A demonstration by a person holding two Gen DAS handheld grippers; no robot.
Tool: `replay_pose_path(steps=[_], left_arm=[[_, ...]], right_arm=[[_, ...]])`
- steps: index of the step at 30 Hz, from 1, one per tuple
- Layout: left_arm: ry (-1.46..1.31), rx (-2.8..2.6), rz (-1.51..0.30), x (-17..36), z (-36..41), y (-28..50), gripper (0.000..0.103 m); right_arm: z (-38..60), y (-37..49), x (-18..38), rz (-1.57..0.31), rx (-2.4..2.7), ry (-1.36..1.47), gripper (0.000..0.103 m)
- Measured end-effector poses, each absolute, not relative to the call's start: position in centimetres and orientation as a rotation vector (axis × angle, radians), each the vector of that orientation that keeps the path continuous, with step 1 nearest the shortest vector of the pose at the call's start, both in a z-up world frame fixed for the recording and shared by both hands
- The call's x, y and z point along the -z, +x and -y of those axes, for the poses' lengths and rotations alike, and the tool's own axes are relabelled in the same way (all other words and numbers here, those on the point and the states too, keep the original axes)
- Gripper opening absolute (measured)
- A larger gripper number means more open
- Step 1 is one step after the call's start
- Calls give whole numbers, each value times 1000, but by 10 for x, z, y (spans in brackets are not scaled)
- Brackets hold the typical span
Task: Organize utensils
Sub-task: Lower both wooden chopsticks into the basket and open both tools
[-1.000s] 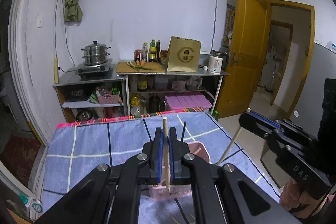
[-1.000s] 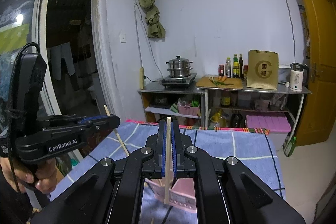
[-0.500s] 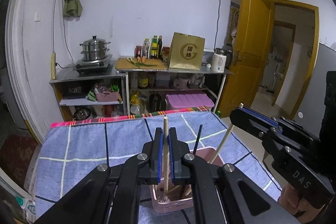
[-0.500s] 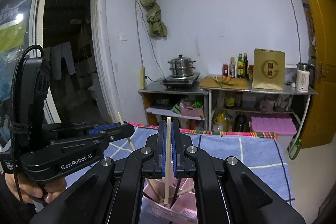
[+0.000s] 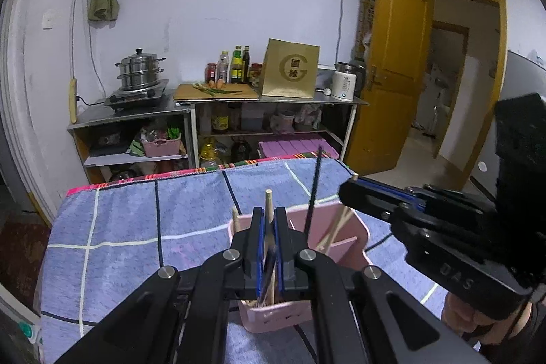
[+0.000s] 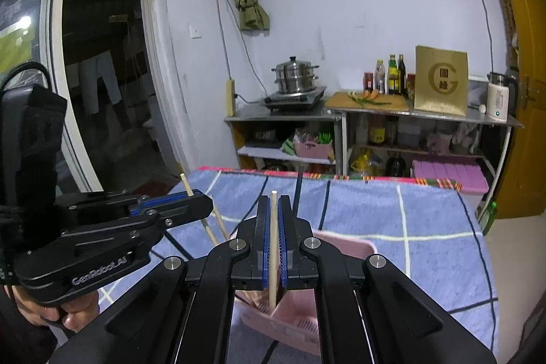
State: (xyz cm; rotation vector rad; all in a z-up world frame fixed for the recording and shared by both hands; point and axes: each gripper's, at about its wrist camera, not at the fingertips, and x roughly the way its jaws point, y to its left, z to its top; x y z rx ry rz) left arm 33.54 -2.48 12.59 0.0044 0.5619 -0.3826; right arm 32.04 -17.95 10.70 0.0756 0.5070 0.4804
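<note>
Two wooden chopsticks, light, stiff and smooth. One chopstick [image 5: 269, 210] is clamped mid-shaft between the closed fingers of the left gripper [image 5: 269, 248]; the other [image 6: 273, 248] by the right gripper [image 6: 272, 244]. Both lower ends are inside the pink basket [image 5: 355, 231] on the desk [image 5: 119, 227].

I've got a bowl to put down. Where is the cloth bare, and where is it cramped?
Bare: the blue checked cloth left of the pink utensil basket, and beyond it up to the striped far edge. Cramped: at the basket, where both claws, left and right, hold wooden chopsticks.
</note>
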Motion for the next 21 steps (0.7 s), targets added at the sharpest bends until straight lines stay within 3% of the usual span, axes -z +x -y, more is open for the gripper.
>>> replay_pose_path(steps=[13, 21], left_arm=[[14, 410, -571, -102, 17, 318, 5], [18, 433, -534, -108, 14, 296, 10]], right_arm=[[189, 314, -102, -533, -495, 87, 5], [196, 298, -104, -521, -501, 84, 12]])
